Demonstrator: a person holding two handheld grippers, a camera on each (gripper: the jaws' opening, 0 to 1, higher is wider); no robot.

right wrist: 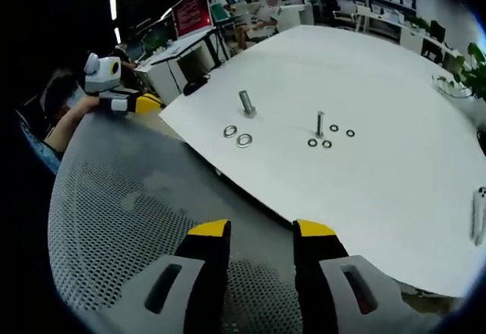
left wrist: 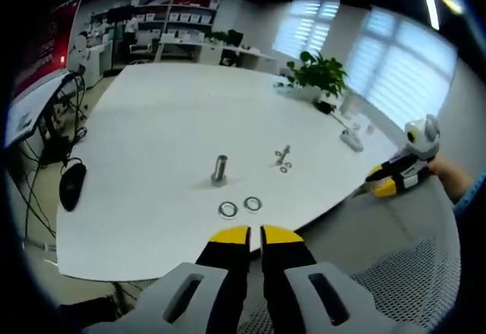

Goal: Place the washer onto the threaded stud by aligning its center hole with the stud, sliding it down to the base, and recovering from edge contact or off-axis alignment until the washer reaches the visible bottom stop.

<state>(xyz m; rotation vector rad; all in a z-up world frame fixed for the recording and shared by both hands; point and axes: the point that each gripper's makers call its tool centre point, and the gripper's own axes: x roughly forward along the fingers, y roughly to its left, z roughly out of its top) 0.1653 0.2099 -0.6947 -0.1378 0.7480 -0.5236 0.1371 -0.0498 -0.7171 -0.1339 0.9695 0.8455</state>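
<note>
A thick threaded stud (left wrist: 219, 168) (right wrist: 247, 102) stands upright on the white table (left wrist: 167, 121) (right wrist: 395, 197). Two large washers (left wrist: 228, 210) (left wrist: 253, 203) lie flat just in front of it, also seen as washers (right wrist: 230, 130) (right wrist: 244, 140). My left gripper (left wrist: 255, 235) is held off the table's near edge with its jaws together and nothing between them. My right gripper (right wrist: 261, 229) is open and empty, hovering above a mesh chair back, far from the washers. Each gripper appears in the other's view: the right gripper (left wrist: 380, 181) and the left gripper (right wrist: 146, 104).
A thin stud (left wrist: 285, 154) (right wrist: 320, 124) with several small washers (right wrist: 326, 144) stands further along the table. A grey mesh chair back (left wrist: 402, 273) (right wrist: 129, 212) lies below both grippers. A mouse (left wrist: 71, 184), potted plant (left wrist: 319, 72) and power strip (left wrist: 351, 138) sit near the table's edges.
</note>
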